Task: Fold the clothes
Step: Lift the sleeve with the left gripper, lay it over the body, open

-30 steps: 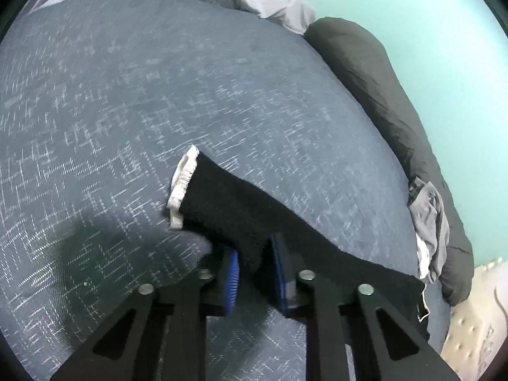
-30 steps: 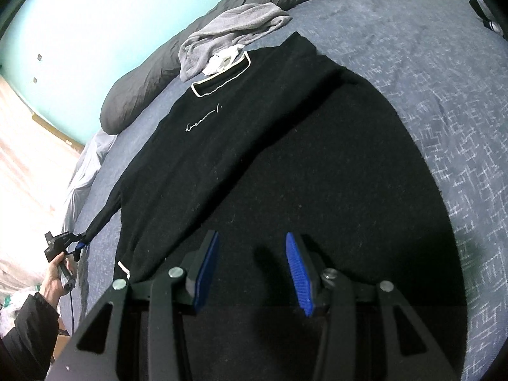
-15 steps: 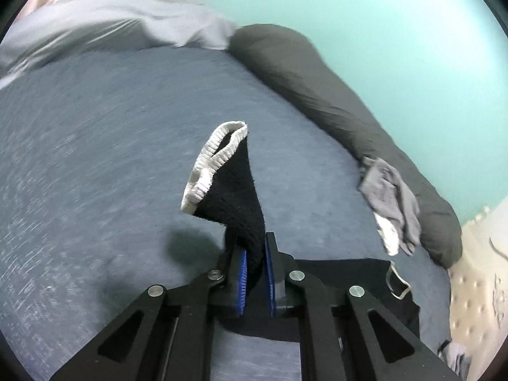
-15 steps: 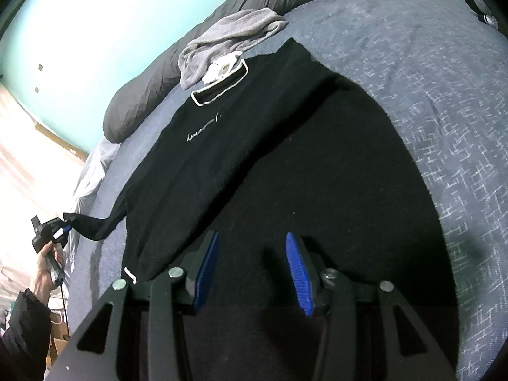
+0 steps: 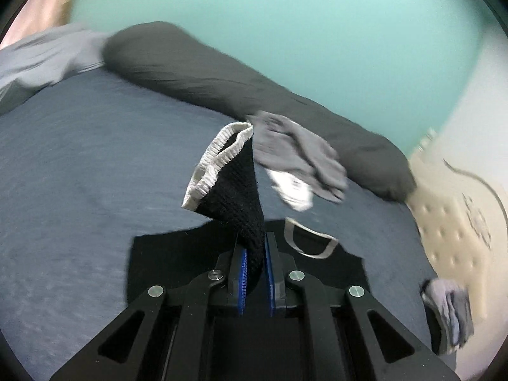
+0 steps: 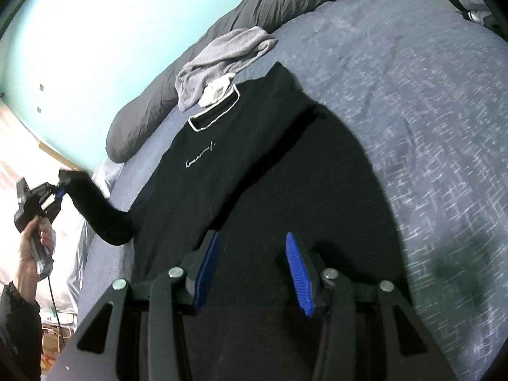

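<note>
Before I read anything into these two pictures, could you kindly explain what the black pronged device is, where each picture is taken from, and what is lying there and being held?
There is no robot: a person holds a two-finger gripper in each hand, with a camera on each looking along its fingers. One picture comes from the left gripper, shut on a sleeve of the black sweater and lifting it. The other comes from the right gripper, open above the sweater's lower part. The sweater lies spread on a blue bed, with a grey garment beside its collar.
</note>
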